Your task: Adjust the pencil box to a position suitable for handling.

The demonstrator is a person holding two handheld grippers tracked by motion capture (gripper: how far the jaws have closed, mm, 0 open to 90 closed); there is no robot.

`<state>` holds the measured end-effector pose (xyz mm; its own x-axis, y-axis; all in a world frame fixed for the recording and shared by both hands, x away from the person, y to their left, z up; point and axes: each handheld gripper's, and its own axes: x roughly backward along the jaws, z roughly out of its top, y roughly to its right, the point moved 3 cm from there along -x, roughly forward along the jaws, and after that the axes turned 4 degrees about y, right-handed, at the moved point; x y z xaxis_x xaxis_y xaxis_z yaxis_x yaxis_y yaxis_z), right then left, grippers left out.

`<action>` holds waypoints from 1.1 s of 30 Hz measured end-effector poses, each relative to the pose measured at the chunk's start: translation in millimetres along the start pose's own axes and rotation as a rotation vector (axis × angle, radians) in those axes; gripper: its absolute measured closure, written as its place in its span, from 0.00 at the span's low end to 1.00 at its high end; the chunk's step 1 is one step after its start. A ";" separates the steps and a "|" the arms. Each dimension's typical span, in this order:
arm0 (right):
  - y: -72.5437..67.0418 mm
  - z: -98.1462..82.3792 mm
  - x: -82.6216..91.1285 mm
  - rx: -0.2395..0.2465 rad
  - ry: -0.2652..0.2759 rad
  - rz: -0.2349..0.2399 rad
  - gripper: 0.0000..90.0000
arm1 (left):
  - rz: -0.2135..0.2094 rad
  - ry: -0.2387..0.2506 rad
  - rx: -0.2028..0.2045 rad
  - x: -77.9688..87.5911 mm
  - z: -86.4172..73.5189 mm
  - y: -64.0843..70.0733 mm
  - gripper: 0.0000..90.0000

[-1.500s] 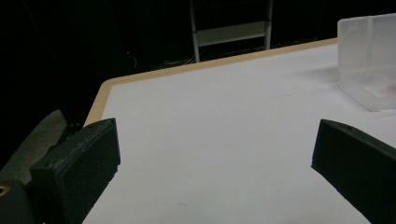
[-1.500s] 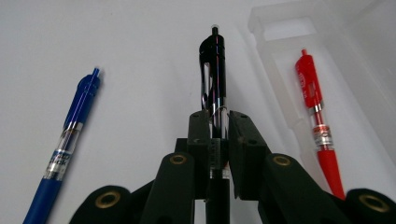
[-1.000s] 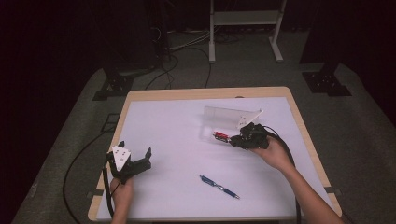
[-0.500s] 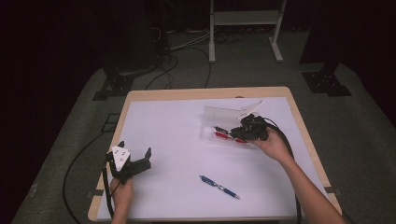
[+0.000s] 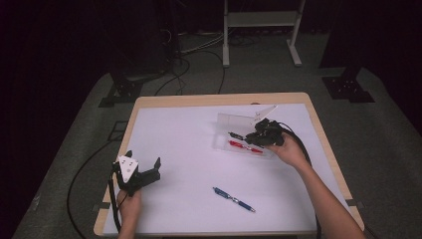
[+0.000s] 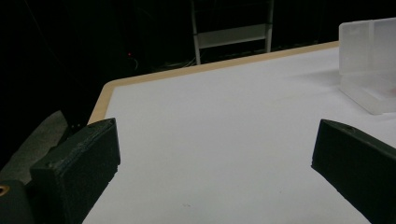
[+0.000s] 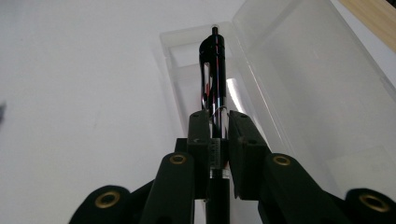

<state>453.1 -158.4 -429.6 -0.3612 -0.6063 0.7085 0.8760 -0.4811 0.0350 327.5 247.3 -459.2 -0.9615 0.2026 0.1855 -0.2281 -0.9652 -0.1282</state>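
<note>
The right gripper (image 7: 217, 126) pinched a black pen (image 7: 212, 70) over the open clear case (image 5: 239, 135), where a red pen (image 5: 245, 146) already lay just below its jaws, so one pen looked packed, one was going in, and the blue pen (image 5: 234, 198) waited on the desk (image 5: 189, 149) well behind it. Against a second earlier, that gripper had slid further across the case, while the left gripper (image 5: 144, 172) sat spread and idle.

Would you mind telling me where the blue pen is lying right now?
In the high view, the blue pen lies loose on the white table top, near its front edge, between the two hands and in front of the clear case.
</note>
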 end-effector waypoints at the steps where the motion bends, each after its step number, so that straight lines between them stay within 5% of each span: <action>1: 2.4 -0.4 -2.1 0.012 -0.001 -0.001 0.88 | 0.001 0.000 0.000 -0.3 -0.1 0.1 0.00; 33: 16.9 -15.6 -30.0 0.020 -0.050 -0.007 0.88 | -0.006 0.000 -0.006 -0.7 -0.1 0.6 0.00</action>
<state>473.8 -158.2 -461.2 -0.3514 -0.5704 0.7424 0.8799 -0.4721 0.0538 328.0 246.5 -459.5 -0.9601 0.2083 0.1866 -0.2346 -0.9630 -0.1325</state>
